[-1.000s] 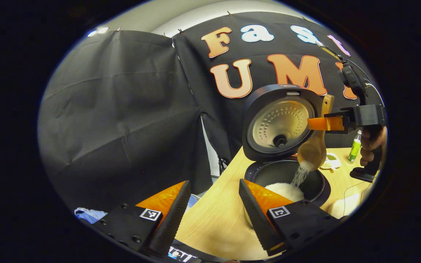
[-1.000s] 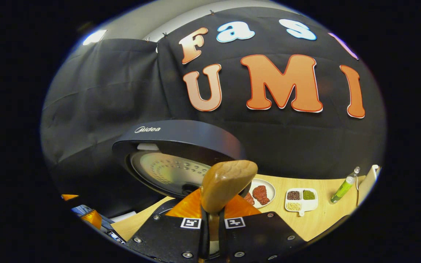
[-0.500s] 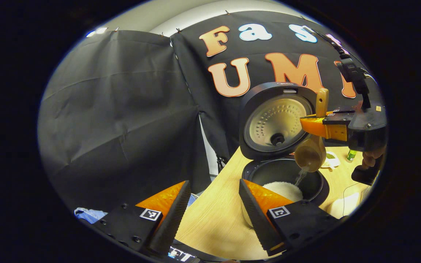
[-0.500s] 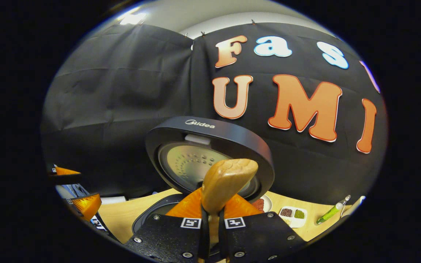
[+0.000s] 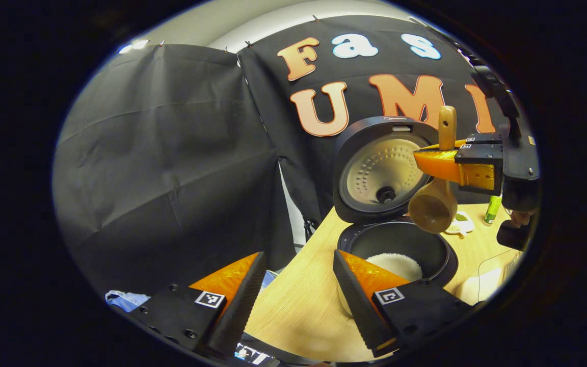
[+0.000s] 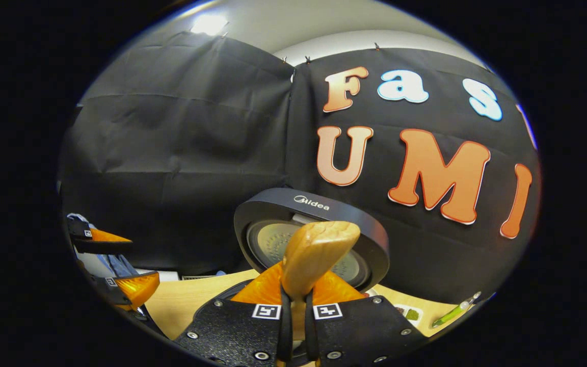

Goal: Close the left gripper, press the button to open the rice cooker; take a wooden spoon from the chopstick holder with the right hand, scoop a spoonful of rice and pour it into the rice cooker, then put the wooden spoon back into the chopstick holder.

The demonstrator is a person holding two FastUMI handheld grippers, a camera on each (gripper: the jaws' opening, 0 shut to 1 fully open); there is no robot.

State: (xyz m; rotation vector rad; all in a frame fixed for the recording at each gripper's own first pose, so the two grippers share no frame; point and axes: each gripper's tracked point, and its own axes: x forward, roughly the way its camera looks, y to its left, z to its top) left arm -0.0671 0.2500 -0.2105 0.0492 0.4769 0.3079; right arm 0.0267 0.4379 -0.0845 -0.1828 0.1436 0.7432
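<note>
Right gripper clamped on wooden spoon handle; long axis near vertical, handle end up, bowl down, hanging above open rice cooker. Cooker lid upright behind the spoon, white rice in the pot. Left gripper wide open, holding nothing, low over tabletop just in front of the cooker.

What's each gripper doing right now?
Left gripper: open, holding nothing.
Right gripper: shut on the wooden spoon above the rice cooker.
</note>
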